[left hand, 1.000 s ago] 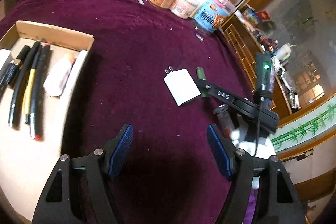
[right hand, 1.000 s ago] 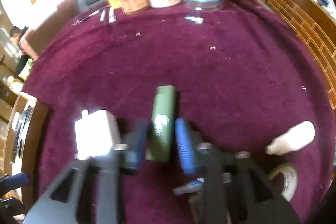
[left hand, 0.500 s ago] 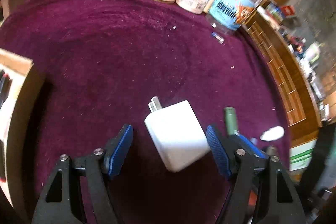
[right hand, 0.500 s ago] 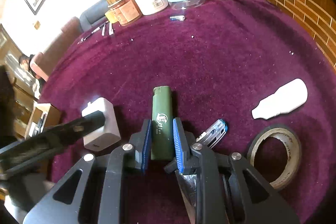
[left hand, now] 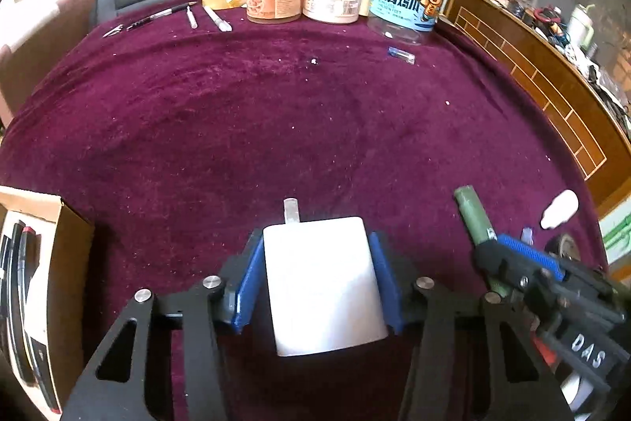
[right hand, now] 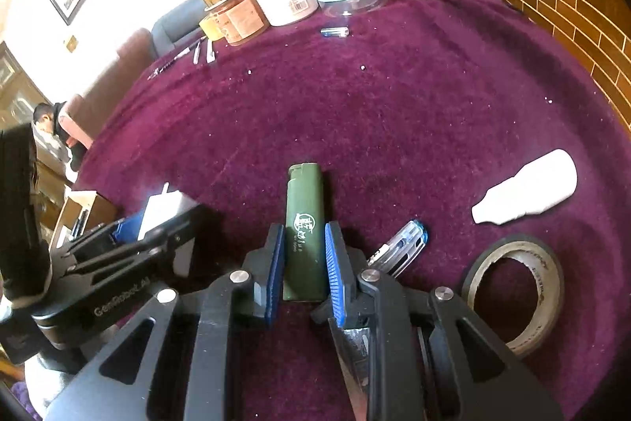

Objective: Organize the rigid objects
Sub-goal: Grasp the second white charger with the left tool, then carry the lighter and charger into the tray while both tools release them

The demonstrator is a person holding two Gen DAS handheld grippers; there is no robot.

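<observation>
Left gripper [left hand: 318,273]: jaws closing, pads against white charger [left hand: 321,287].
Charger: lay on purple counter [left hand: 236,129], prongs pointing away.
Cardboard box [left hand: 67,263]: stood left.

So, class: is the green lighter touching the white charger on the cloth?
Apart. The right wrist view shows purple cloth and the left gripper between the green lighter and the white charger.

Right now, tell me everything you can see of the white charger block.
The white charger block is a smooth, boxy plastic plug adapter with rounded edges. A metal prong at its far end points away from the camera. It lies on the purple velvet cloth, between the blue pads of the left gripper, whose jaws are closing on its sides. A cardboard box sits to its left.
</observation>
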